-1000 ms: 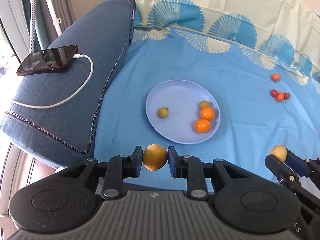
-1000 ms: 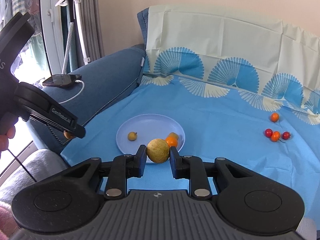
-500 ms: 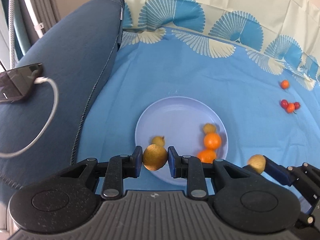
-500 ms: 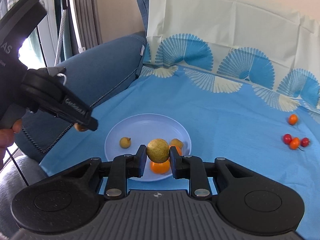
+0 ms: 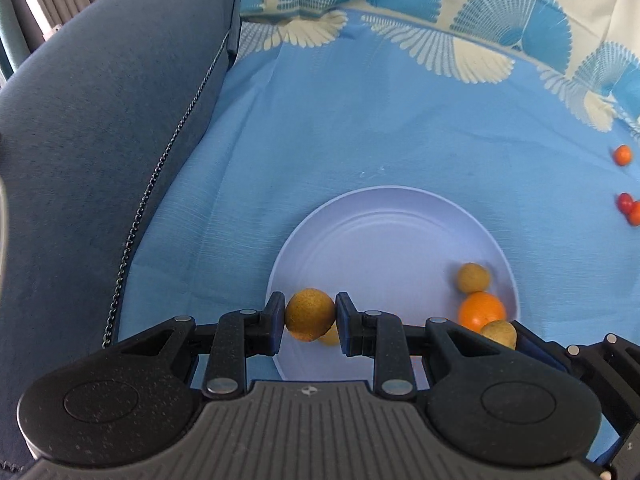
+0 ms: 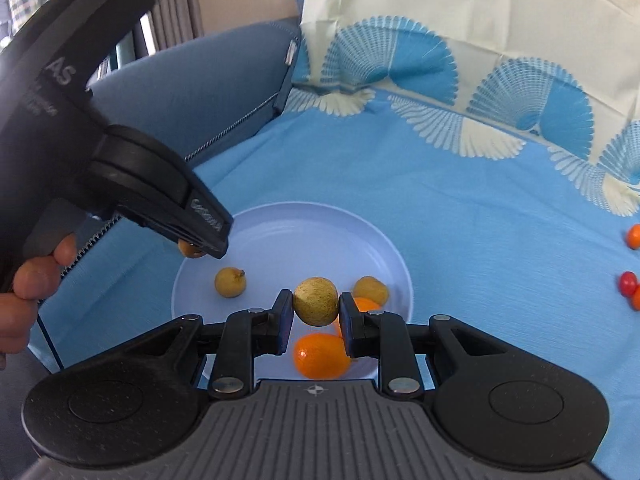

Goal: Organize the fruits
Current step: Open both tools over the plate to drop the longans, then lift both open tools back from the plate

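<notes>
Left wrist view, going from the left edge: a dark blue sofa cushion [image 5: 100, 140] is filling that side, and a light blue patterned sheet [image 5: 360, 128] is spreading across the rest. On the sheet a pale lavender plate [image 5: 384, 240] is sitting. The left gripper [image 5: 310, 320] is clamping a brownish round fruit [image 5: 310, 314] between its blue pads, over the plate's near left rim. Farther right on the plate, a small tan fruit [image 5: 474, 278] is touching an orange [image 5: 480, 312]. At the lower right the right gripper's fruit [image 5: 498, 332] is showing, pinched by that gripper. Near the right edge an orange cherry tomato [image 5: 622, 155] is lying alone, with a red and orange cluster [image 5: 628, 208] below it, well apart from the plate.

In the right wrist view, a person's hand [image 6: 28, 292] is gripping the left tool's handle at the far left. On the plate [image 6: 312, 224] a small yellow fruit [image 6: 230, 282] is lying on its left part. The right gripper [image 6: 316, 312] is squeezing a pale greenish-yellow fruit [image 6: 316, 300] above the plate, with an orange [image 6: 320, 356] directly below it and another tan fruit [image 6: 370, 290] just to the right.
</notes>
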`<state>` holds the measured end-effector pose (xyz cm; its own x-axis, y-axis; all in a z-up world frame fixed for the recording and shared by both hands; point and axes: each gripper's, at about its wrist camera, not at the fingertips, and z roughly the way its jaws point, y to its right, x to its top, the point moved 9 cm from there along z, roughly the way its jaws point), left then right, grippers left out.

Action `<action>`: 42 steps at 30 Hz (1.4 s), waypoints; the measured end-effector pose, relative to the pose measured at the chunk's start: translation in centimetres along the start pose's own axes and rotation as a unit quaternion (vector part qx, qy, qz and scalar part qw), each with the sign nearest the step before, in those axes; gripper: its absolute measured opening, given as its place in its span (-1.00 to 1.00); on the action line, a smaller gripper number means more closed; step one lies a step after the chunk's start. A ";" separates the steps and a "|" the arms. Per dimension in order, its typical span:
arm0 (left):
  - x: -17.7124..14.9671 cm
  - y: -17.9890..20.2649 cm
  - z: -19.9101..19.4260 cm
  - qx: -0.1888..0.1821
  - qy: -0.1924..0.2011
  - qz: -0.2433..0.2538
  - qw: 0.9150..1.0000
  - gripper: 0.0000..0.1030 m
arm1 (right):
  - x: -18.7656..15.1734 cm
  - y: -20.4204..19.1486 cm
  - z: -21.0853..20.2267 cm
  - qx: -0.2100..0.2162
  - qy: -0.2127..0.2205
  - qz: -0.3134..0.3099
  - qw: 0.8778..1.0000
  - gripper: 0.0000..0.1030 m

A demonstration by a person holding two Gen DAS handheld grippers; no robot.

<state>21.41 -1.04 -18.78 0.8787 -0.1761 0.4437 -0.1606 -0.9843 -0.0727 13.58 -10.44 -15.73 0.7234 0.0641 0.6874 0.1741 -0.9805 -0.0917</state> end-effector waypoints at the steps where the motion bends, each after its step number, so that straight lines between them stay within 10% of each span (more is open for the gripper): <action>1: 0.1 0.0 0.4 0.003 -0.001 0.003 1.000 -0.42 | 0.0 -0.1 0.4 0.000 -0.001 -0.004 1.000 -0.50; 3: 0.5 0.1 0.7 0.001 0.005 0.013 1.000 -0.13 | 0.3 -0.4 1.1 0.000 0.001 -0.010 1.000 -0.49; 6: 1.3 -0.1 -0.6 0.011 0.041 0.013 0.999 0.98 | 1.1 -0.6 1.5 0.003 0.005 -0.015 1.000 -0.19; 9: 1.1 -0.3 -2.4 0.020 0.069 0.026 0.997 0.99 | 2.0 -0.5 0.3 -0.001 0.024 -0.015 1.000 0.40; 15: -2.8 -1.3 -5.8 0.025 0.052 0.002 0.998 0.99 | 0.8 -0.7 -3.8 -0.015 0.012 -0.010 1.000 0.79; 25: -11.5 -3.4 -12.0 0.040 0.031 -0.048 0.998 0.99 | -2.7 -1.5 -14.1 -0.044 0.044 0.023 0.998 0.94; 42: -13.8 -1.9 -20.9 0.056 0.124 -0.028 0.990 0.99 | -3.7 -3.4 -23.6 -0.055 0.136 0.008 0.989 0.99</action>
<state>0.18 3.45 -6.07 0.7446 -0.1283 0.6551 -0.0523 -0.9896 -0.1343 -5.47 -11.70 -0.95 0.5163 0.0109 0.8564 0.0791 -0.9962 -0.0350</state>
